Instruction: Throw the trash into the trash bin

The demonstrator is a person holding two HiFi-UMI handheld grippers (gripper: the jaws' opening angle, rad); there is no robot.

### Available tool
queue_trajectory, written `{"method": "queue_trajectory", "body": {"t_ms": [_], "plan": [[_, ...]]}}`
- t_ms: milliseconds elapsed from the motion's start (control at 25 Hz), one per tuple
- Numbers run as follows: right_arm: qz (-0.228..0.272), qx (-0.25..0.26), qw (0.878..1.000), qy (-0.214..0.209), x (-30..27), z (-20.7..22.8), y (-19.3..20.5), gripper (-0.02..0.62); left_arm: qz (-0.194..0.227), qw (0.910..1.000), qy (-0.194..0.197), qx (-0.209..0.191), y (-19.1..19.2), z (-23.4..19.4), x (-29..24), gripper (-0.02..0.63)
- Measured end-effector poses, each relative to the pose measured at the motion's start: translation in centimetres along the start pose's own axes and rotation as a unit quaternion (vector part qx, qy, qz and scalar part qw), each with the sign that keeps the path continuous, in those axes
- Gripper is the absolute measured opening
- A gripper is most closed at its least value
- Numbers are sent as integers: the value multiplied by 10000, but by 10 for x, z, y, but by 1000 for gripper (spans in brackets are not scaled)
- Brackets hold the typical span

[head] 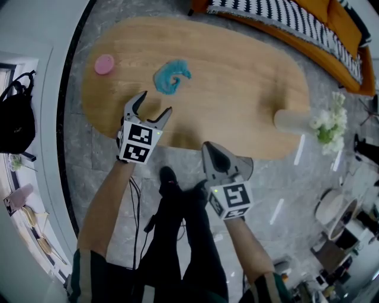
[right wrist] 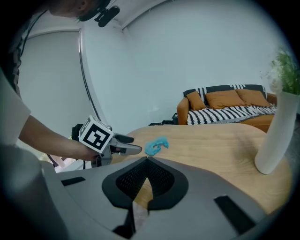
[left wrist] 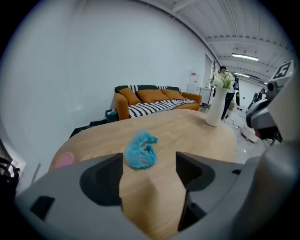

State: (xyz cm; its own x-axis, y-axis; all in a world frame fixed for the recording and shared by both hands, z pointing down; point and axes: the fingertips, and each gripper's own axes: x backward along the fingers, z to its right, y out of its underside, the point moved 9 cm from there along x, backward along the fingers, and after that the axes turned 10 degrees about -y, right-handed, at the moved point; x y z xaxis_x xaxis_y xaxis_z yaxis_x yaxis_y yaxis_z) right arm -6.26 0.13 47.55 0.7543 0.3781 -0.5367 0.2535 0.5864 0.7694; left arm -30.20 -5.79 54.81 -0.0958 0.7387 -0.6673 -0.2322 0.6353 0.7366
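A crumpled blue piece of trash (head: 172,77) (left wrist: 140,150) (right wrist: 156,146) lies on the oval wooden table (head: 237,89), towards its left half. My left gripper (head: 155,103) (left wrist: 149,165) hovers over the table's near edge, open, pointing at the trash a short way ahead, with nothing between its fingers. The right gripper view also shows the left gripper (right wrist: 131,144) just short of the trash. My right gripper (head: 210,149) (right wrist: 146,160) is shut and empty, at the table's near edge to the right. No trash bin is clearly in view.
A pink disc (head: 105,64) (left wrist: 64,159) lies at the table's far left. A white vase (head: 293,121) (right wrist: 274,140) with flowers stands at the right end. An orange sofa (head: 296,18) (left wrist: 150,101) stands beyond the table. A black bag (head: 15,118) sits on the floor at the left.
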Motion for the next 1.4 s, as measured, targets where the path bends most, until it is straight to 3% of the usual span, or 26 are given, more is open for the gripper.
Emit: {"method": "queue_trajectory", "body": {"t_ms": [200,360,640,680,720,760,1120,1400], "plan": [[-217,28,9996,194,3,10,5,0,-304,9991,128,-252,-8,-2,-47,334],[-11,-62,9996,260,4,18,16,0,-704,9964,97,-452,-5,-5,-81,334],[-158,-176,9987,442,20,27,33,0,-1234,9922,102,-171,-1,-8,-113,326],[-148,-157,9987,462,23,29,35,0,-1265,9919,12,-112,-1,-9,-113,264],[-116,-127,9987,482,25,31,37,0,-1237,9922,-106,-80,-1,-10,-111,119],[-92,-114,9986,503,28,33,39,0,-1169,9929,-201,-83,-2,-11,-108,28],[-309,-354,9966,672,56,33,54,0,-407,9970,-1,-661,-19,26,-68,21],[154,-314,9953,899,95,48,72,0,100,9902,621,-1243,-32,106,-30,21]]}}
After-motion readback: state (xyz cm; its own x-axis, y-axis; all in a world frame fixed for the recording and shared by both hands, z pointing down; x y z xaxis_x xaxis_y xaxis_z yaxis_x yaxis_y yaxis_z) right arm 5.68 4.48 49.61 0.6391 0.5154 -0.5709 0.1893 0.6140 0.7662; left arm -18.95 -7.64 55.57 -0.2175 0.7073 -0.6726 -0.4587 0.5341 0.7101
